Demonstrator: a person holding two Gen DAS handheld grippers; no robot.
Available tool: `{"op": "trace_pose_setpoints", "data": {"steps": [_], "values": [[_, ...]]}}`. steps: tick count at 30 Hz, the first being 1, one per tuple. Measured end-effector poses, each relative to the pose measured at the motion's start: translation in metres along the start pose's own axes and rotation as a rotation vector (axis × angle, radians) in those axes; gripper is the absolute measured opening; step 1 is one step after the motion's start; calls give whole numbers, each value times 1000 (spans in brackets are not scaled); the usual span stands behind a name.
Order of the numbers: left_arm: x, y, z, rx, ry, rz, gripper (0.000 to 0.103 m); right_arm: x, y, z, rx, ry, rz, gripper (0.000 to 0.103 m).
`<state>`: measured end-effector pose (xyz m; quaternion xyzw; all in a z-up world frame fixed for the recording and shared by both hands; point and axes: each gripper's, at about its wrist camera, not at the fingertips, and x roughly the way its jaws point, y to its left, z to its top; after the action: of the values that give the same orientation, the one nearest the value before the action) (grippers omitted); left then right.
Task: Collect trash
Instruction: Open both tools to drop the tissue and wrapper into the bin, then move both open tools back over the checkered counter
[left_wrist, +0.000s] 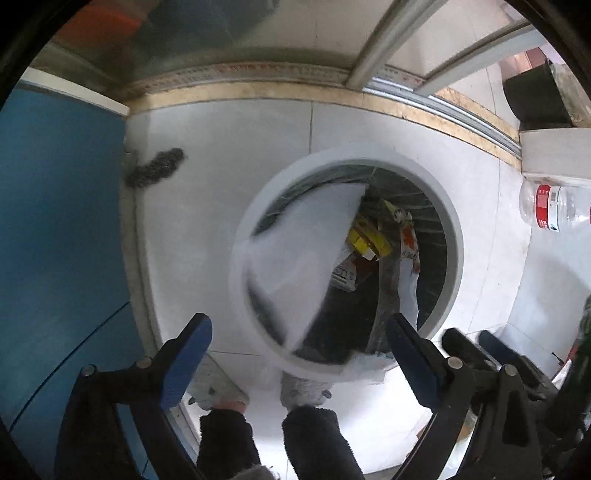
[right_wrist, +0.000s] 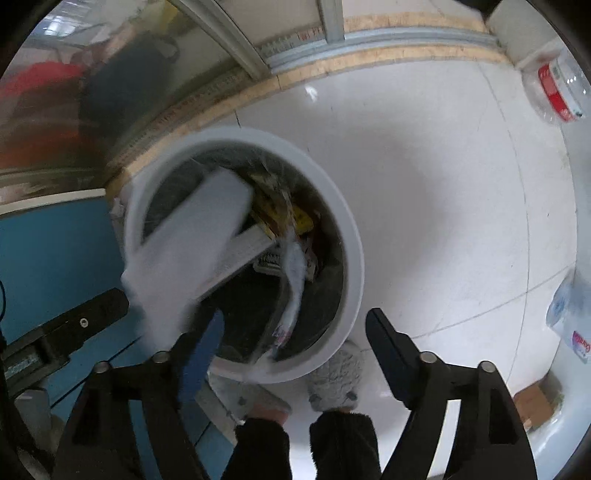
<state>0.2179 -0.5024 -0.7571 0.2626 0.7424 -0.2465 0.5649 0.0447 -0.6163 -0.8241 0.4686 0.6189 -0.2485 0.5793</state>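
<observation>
A round white trash bin (left_wrist: 448, 206) with a dark liner stands on the white floor; it also shows in the right wrist view (right_wrist: 351, 236). A blurred white sheet (left_wrist: 303, 251) lies half in the bin's mouth and across its near rim, free of both grippers; it also shows in the right wrist view (right_wrist: 192, 254). Yellow and orange packaging (left_wrist: 369, 240) sits inside. My left gripper (left_wrist: 299, 347) is open and empty above the bin's near rim. My right gripper (right_wrist: 295, 339) is open and empty, just right of the left one.
A clear bottle with a red label (left_wrist: 554, 206) lies on the floor at the right; it also shows in the right wrist view (right_wrist: 557, 92). A blue panel (left_wrist: 55, 221) stands left. A glass door track (left_wrist: 332, 88) runs behind. Slippered feet (right_wrist: 336, 376) stand near the bin. A dark brush (left_wrist: 155, 168) lies left.
</observation>
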Motion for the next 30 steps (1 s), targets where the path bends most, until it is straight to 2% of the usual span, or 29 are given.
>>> {"op": "trace_pose_setpoints", "data": {"steps": [2, 5, 11, 13, 19, 24, 30], "values": [[-15, 1, -8, 15, -46, 36, 98, -16, 4, -5, -29, -37, -24, 103], [-44, 2, -27, 39, -116, 102, 98, -47, 10, -18, -83, -97, -66, 103], [-102, 6, -65, 23, -190, 160, 98, -105, 26, -44, -123, -151, -102, 103], [-126, 8, -80, 9, -205, 156, 98, -127, 29, -54, -127, -169, -106, 103], [-212, 8, -127, -10, -262, 149, 98, -226, 49, -104, -153, -235, -132, 103], [-288, 1, -182, 13, -305, 146, 98, -307, 56, -149, -171, -286, -168, 103], [-364, -8, -238, 34, -347, 94, 98, -411, 55, -206, -191, -357, -165, 103]]}}
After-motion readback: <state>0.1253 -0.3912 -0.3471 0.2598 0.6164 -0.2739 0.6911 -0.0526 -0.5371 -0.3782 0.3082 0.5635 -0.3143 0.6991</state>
